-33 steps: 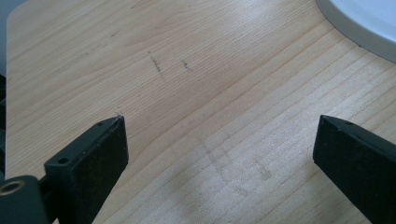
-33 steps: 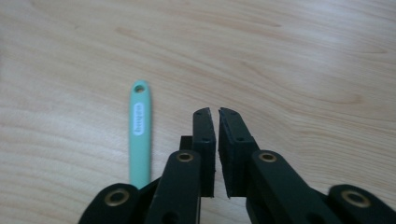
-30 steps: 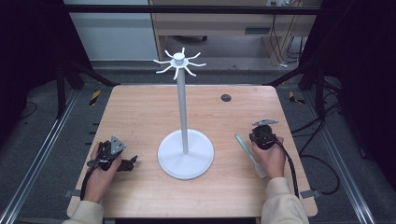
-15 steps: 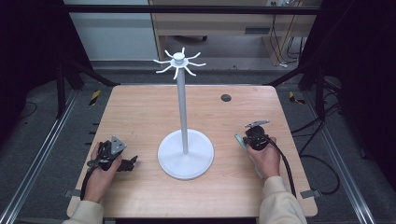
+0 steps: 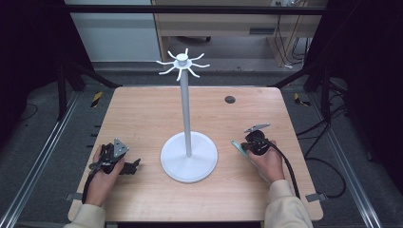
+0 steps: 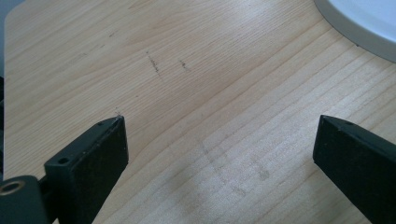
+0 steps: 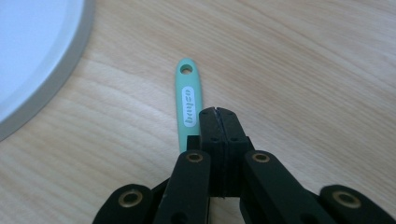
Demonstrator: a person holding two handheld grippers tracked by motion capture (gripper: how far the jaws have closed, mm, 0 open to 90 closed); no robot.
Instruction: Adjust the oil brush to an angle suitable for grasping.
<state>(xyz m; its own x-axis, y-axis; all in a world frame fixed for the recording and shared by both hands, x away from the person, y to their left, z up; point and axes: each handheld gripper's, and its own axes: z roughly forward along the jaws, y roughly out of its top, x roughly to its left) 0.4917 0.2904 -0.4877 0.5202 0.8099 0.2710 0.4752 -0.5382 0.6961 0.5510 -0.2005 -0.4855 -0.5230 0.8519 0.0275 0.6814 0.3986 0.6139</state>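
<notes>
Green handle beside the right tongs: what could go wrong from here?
1. The right tongs are shut with tips together, and the green handle lies flat on the table beside them; they may push it instead of gripping it.
2. The white stand base is close by, so a pushed handle could slide against its rim.

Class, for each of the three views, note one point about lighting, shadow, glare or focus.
High view: the table is evenly lit, the surroundings fall dark, and the white stand casts only a faint shadow. Left gripper view: a soft shadow lies on the wood between the open left claw. Right gripper view: the mint green handle is sharp enough to show its printed label; the right claw is shut.
</notes>
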